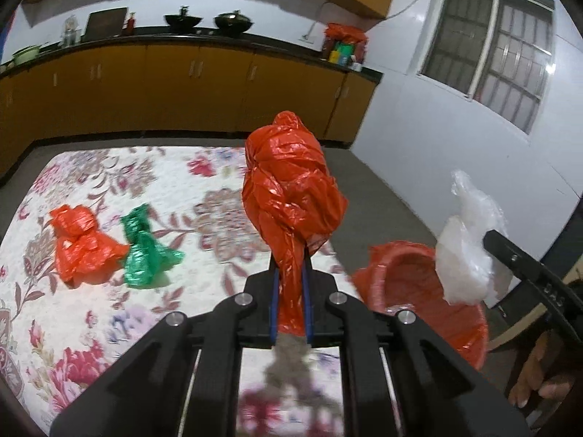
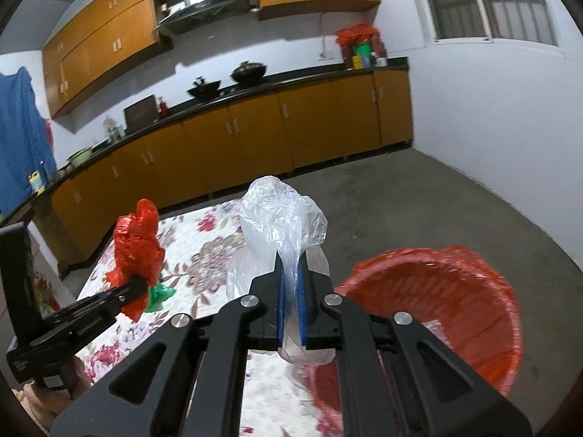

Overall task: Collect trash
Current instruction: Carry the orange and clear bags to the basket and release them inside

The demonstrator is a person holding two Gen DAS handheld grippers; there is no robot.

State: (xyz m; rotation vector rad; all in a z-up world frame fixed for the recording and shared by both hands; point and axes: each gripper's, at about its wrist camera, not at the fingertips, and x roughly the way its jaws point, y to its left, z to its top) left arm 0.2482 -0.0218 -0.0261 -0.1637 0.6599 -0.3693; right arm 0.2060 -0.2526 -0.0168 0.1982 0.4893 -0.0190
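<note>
Left gripper (image 1: 290,276) clamps orange bag (image 1: 291,182); right gripper (image 2: 291,284) clamps clear bag (image 2: 280,215) beside bin (image 2: 437,291).

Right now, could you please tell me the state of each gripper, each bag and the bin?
left gripper: shut on the held orange bag, lifted off the table.
right gripper: shut on the clear bag, lifted.
loose orange bag: crumpled, lying on the floral tablecloth.
green bag: crumpled, lying beside the loose orange bag.
bin: open, lined with orange plastic.
</note>
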